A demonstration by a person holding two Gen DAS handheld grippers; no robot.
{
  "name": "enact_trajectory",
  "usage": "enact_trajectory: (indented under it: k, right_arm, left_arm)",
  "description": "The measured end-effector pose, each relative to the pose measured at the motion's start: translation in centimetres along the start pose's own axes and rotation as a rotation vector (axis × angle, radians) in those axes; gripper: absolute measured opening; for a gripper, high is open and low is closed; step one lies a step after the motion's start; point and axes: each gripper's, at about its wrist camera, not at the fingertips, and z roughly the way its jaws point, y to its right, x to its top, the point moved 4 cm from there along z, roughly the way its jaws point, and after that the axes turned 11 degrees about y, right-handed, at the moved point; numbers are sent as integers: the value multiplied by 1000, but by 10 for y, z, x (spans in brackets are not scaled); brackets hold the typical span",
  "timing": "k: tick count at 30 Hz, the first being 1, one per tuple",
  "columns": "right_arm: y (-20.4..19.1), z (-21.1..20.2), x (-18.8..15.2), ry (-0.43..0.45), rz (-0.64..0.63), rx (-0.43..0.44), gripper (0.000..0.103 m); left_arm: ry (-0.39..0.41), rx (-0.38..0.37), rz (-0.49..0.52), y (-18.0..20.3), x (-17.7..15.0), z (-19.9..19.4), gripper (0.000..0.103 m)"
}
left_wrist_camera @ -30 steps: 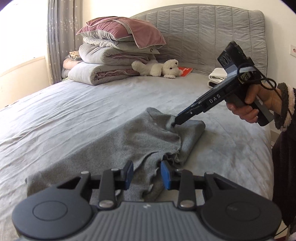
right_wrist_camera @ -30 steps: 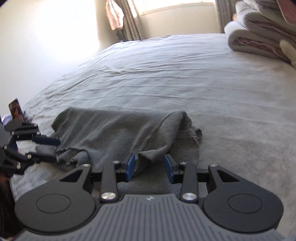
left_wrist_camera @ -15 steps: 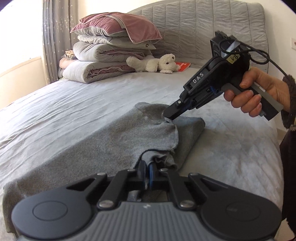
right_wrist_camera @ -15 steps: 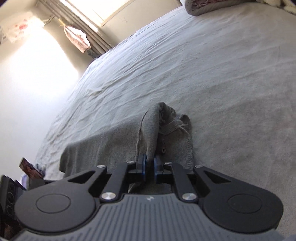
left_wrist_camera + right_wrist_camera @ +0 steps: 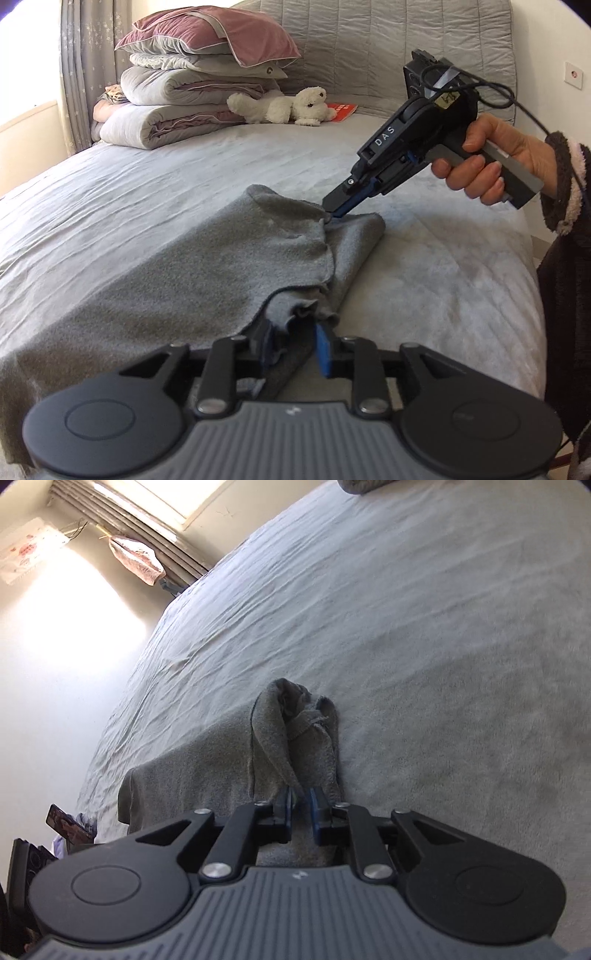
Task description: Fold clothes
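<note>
Bedding (image 5: 184,107), folded and stacked with a mauve pillow on top, sits at the far left of the bed (image 5: 110,206), against the quilted headboard (image 5: 369,48); just right of the stack we see a white plush toy (image 5: 284,107) and a red booklet (image 5: 341,109). The grey garment (image 5: 207,273) lies across the bed's near half, well clear of the stack. Our left claw (image 5: 293,349) has its blue pads parted, with a ragged edge of the garment lying loose between them (touching the left pad, apart from the right one). Farther right, a hand (image 5: 491,162) holds the right claw (image 5: 332,214), whose tip pinches the garment's raised fold. In the right wrist view this claw (image 5: 300,806) shows pads slightly apart with cloth between them, gripping the garment (image 5: 207,775).
</note>
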Motion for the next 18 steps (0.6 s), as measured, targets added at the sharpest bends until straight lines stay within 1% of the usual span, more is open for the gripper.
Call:
enact_trajectory:
  k: [1,2,5,9,14,16,18]
  right_arm:
    - [-2,-1,1,8,-16,3,32]
    - [-5,-3,1,17,-31,7,34]
    - [-11,-3,3,42,-70,15,34]
    - [-10,7,6,70,-78,0,34]
    - [-14,17,6,83,-97,-25,34]
    - [-16,22,5,85,-104,-34,34]
    - [-17,25,5,85,-111,-37,34]
  left_arm:
    - [14,3,-11,-2,2,-4,39]
    - [26,11,-23,-5,4,-9,41]
    - [62,73,-78,-19,7,-22,44]
    - [84,230,-143,-48,5,-40,47]
    - [84,427,-235,-88,-3,-60,50]
    - [88,488,-286,-103,-7,-67,50]
    - [102,523,-359,-117,-12,-74,50]
